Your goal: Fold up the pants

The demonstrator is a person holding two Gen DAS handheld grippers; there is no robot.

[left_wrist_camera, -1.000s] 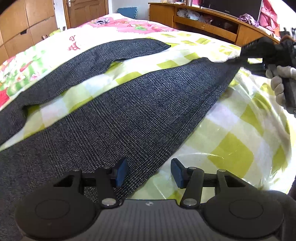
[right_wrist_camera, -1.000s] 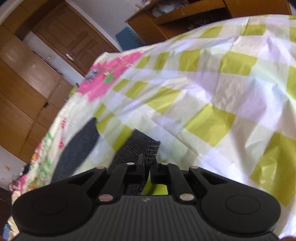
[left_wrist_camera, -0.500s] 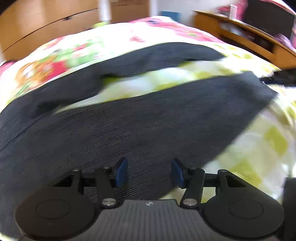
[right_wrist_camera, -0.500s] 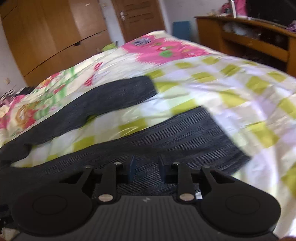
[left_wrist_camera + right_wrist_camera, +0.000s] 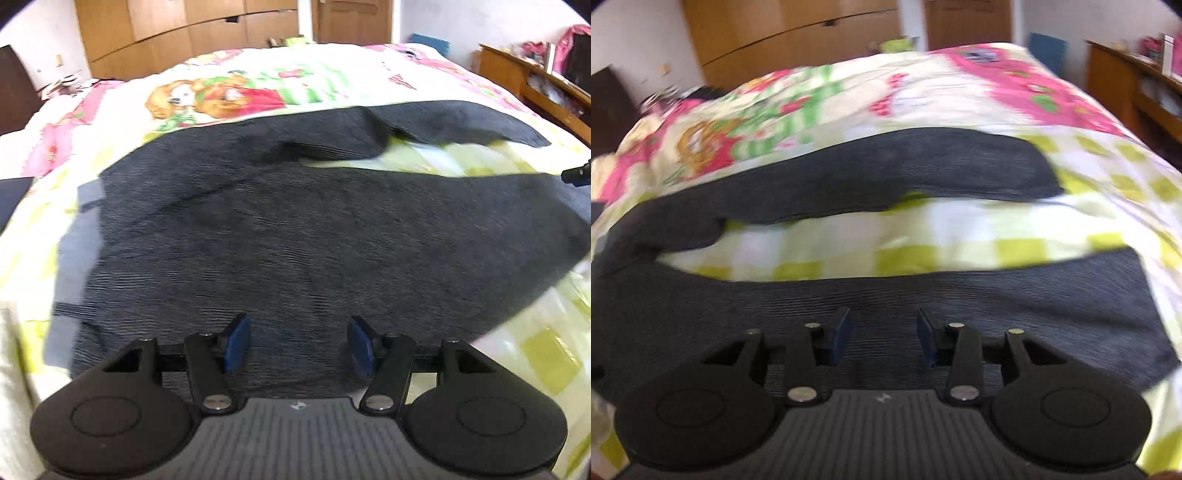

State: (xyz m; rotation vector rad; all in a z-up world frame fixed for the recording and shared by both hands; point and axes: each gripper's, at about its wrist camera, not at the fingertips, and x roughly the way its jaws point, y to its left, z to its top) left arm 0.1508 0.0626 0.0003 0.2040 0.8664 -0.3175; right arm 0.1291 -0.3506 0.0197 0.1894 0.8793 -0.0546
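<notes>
Left gripper (image 5: 297, 345): jaws spread wide, nothing held between the blue pads (image 5: 236, 343). It is positioned above the near edge of the pants (image 5: 295, 240), over the wide upper part of the garment; contact with the cloth cannot be told.

Right gripper (image 5: 884, 341): jaws also spread, slightly narrower, nothing pinched. It is held over the near leg (image 5: 960, 295) of the pants, close to that leg's near edge. Its tip (image 5: 576, 174) is seen at the right edge of the left wrist view, just above the near leg's far edge.

The pants are laid flat across the bed (image 5: 258, 74), dark grey knit, waist end to the left, both legs running right. The legs are splayed apart; a wedge of green-check sheet (image 5: 905, 240) is exposed between them. The far leg (image 5: 905, 162) is seen beyond that wedge, its cuff ending on the check sheet. A floral cartoon-print cover (image 5: 229, 96) is spread behind the pants.

Wooden wardrobe (image 5: 184, 33) and door (image 5: 351, 18) are seen beyond the bed, a wooden shelf unit (image 5: 535, 81) at right. Both views are motion-blurred.
</notes>
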